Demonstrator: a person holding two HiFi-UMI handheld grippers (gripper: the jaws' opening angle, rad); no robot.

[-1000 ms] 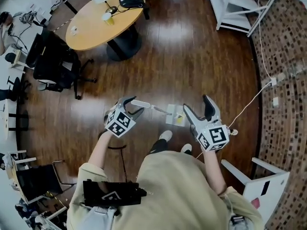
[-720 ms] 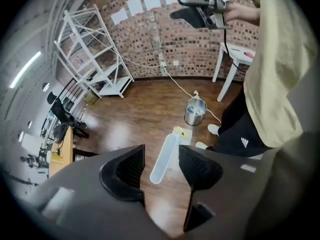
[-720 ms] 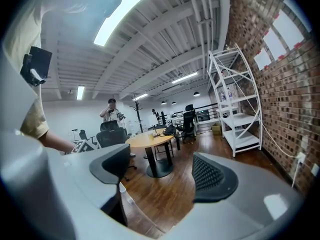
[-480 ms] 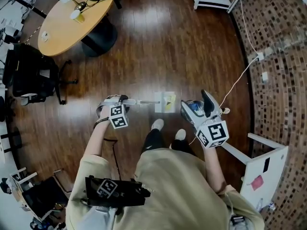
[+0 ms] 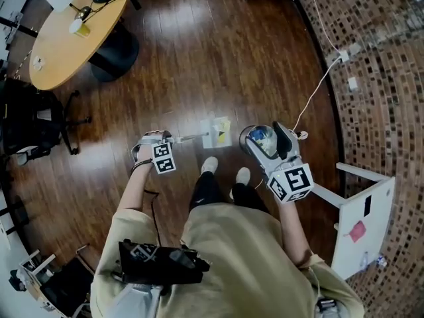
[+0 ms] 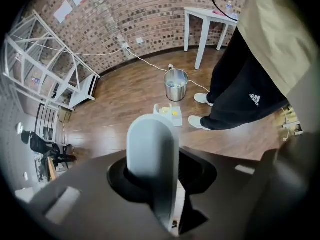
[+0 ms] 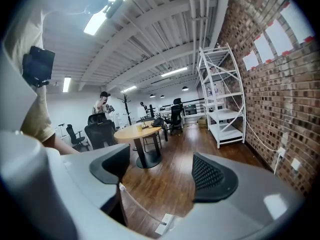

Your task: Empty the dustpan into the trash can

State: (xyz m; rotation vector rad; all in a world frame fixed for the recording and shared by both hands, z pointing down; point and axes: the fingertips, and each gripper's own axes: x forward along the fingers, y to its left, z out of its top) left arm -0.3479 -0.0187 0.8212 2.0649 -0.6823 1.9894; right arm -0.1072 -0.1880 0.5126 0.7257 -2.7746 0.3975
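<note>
The left gripper point(image 5: 158, 138), jaws just closed tighter around the handle point(image 6: 152, 154) of the dustpan point(image 5: 216, 132) lying near the trash can point(image 5: 244, 136), should lift level, then tip slowly; the right gripper point(image 5: 268, 141) hangs open, empty.

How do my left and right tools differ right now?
Left tool is clamped on the dustpan handle, its jaws having just been closing on it; right tool stands open with nothing between its jaws. Left tool points steeply down at the floor; right tool points nearly level toward the round table. Both sit near the trash can.
</note>
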